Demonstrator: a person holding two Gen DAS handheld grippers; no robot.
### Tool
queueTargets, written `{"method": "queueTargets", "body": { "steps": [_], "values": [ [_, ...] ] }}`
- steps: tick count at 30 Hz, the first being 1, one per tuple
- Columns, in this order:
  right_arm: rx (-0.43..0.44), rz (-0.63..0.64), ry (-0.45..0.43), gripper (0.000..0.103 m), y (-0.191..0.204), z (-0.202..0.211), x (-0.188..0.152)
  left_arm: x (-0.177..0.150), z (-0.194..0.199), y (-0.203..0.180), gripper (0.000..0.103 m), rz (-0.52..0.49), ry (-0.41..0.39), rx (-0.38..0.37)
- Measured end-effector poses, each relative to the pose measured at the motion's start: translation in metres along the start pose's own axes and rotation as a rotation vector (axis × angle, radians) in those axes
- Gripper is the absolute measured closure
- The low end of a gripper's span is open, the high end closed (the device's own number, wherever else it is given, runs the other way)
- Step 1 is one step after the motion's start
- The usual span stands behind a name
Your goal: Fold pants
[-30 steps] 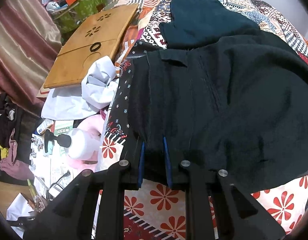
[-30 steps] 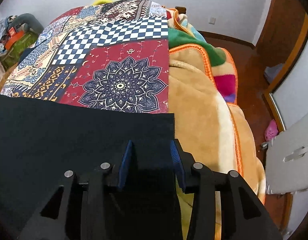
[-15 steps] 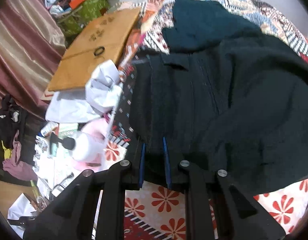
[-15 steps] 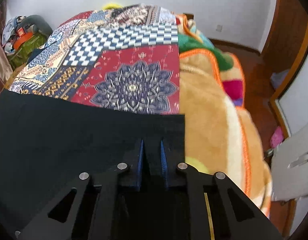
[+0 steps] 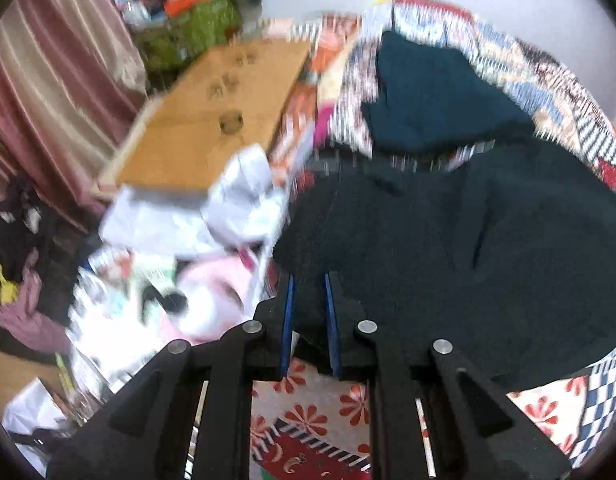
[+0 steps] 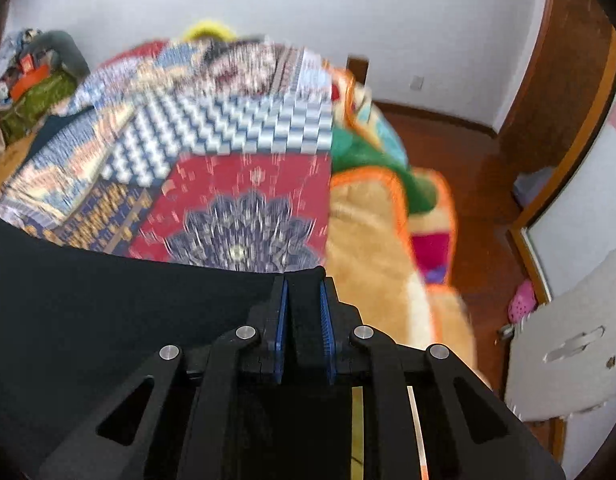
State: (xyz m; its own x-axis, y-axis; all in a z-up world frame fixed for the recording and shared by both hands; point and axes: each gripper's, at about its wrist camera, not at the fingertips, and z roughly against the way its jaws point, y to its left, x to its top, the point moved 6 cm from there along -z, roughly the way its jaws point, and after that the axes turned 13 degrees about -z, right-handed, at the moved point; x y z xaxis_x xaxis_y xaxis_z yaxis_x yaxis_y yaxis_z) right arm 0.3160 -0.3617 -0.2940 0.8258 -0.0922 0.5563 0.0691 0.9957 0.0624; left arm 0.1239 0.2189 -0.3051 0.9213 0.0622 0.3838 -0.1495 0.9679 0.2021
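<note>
Patchwork quilt [image 6: 243, 184] lies bare ahead; clutter [image 5: 155, 280] crowds the bed's left.

I count two claws of mine, the left claw [image 5: 308, 292] and the right claw [image 6: 301, 296]. One pair of black pants [image 5: 468, 248], one dark teal garment [image 5: 432, 100], one wooden board [image 5: 211, 116], one patterned quilt [image 6: 227, 136], one tan blanket [image 6: 372, 248].

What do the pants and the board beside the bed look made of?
Pants: black woven cloth, matte, probably cotton-like; it drapes and creases softly. Board: light brown wood or bamboo by its colour, flat and smooth, with cut-outs; blur hides the grain.
</note>
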Motion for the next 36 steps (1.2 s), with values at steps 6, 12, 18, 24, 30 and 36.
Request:
{"method": "queueTargets", "body": {
  "steps": [6, 12, 18, 24, 30, 36],
  "values": [
    [-0.029, 0.023, 0.065, 0.081, 0.006, -0.018, -0.019, -0.038, -0.048, -0.021, 0.087, 0.016, 0.109, -0.083],
    [-0.003, 0.034, 0.049, 0.078, 0.007, 0.026, -0.016, -0.036, -0.042, -0.029, 0.085, -0.06, 0.087, -0.026],
    [0.14, 0.084, -0.006, 0.065, 0.044, 0.091, -0.026, -0.015, 0.003, -0.016, 0.061, -0.062, -0.01, 0.002],
    [0.31, 0.21, -0.047, 0.064, 0.113, 0.144, -0.053, 0.012, 0.069, -0.059, 0.048, -0.153, -0.196, -0.088],
    [0.465, 0.357, -0.006, 0.064, 0.183, 0.164, -0.1, 0.011, 0.081, -0.137, 0.048, -0.313, -0.224, -0.235],
    [0.517, 0.473, 0.091, 0.064, 0.225, 0.141, -0.131, 0.004, 0.074, -0.203, 0.048, -0.484, -0.215, -0.314]
  ]
}}
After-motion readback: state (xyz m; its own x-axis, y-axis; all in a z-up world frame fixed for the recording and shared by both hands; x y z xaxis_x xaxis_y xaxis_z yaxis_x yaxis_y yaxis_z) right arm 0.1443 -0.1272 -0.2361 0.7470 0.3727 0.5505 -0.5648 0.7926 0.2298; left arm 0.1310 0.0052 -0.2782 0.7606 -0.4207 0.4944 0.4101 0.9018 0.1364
